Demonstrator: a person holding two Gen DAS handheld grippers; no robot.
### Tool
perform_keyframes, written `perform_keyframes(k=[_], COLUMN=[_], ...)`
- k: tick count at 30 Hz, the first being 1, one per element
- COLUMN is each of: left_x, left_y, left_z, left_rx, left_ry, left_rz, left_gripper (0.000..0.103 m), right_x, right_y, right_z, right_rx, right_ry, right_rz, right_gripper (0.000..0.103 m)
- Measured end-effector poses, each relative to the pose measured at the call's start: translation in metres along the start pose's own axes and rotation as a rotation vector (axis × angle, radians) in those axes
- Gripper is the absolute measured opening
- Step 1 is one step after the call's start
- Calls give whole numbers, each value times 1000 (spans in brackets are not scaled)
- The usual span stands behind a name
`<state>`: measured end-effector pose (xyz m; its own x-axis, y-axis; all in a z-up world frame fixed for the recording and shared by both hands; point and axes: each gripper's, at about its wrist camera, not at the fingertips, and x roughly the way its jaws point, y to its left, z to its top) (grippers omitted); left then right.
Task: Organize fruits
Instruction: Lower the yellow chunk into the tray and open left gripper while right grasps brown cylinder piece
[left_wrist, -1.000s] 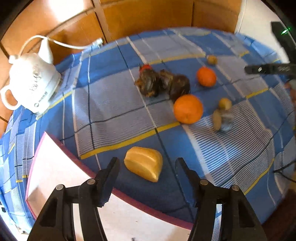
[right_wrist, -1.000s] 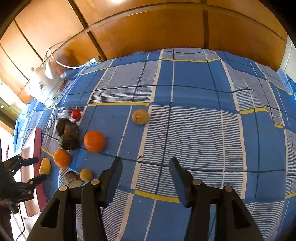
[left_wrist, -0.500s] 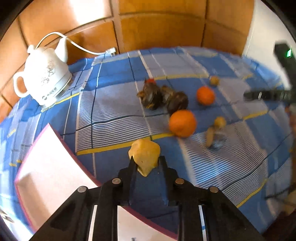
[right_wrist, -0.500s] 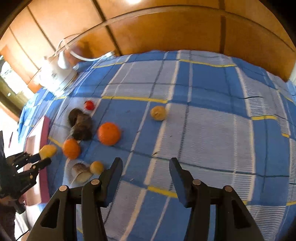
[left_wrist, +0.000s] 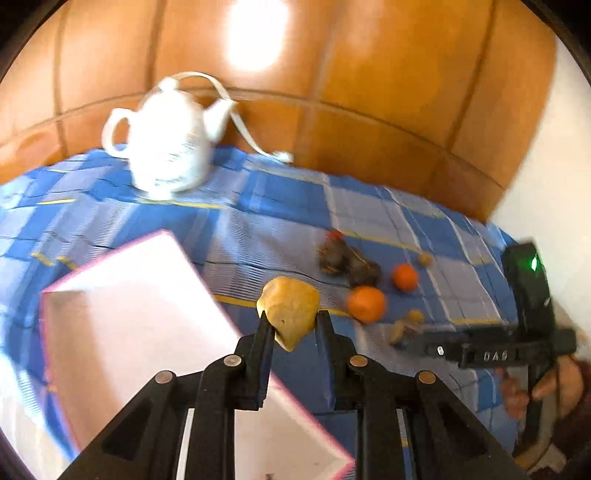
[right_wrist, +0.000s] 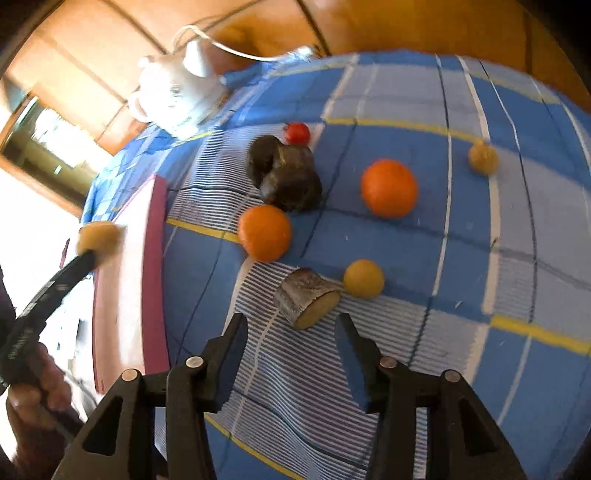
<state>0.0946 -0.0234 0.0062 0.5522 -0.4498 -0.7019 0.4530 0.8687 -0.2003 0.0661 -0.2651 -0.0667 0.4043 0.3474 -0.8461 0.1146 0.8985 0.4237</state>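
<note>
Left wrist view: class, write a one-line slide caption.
Left tool shut on a yellow ridged fruit piece, lifted beside the white pink-rimmed tray on the blue checked tablecloth.

Two oranges (right_wrist: 264, 232) (right_wrist: 389, 187), two dark brown fruits (right_wrist: 284, 171), two small yellow round fruits (right_wrist: 364, 278) (right_wrist: 483, 158) and one small red fruit (right_wrist: 297, 133) lie on the cloth. There is one cut fruit piece (right_wrist: 308, 302), one yellow fruit (left_wrist: 290, 310) held aloft, one white teapot (left_wrist: 168, 147) and one pink-rimmed tray (left_wrist: 110, 314).

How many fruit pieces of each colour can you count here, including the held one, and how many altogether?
Orange: 2 – one orange, another
Yellow: 4 – held piece, small ball, far ball, cut piece with grey skin
Red: 1 – small red fruit
Dark brown: 2 – touching pair
Total: 9
</note>
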Motion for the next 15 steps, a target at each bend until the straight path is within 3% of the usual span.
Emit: perform_keyframes(k=[6,9,12,15], left_x=[-5,-5,-6,-12], left_y=[50,73,90,95], left_z=[5,1,-6,-13], left_rx=[-62,-91,-153,-210], left_ry=[-21,-25,-11,-8], left_rz=[234,367,423,429], left_gripper=[23,22,24,31], right_x=[11,14,15,15], right_y=[-1,3,8,10], right_z=[5,7,5,2], right_rx=[55,23,-8,-40], right_ry=[-37,-46,-52,-58], right_rz=[-39,-109,-125,-144], right_gripper=[53,36,34,33])
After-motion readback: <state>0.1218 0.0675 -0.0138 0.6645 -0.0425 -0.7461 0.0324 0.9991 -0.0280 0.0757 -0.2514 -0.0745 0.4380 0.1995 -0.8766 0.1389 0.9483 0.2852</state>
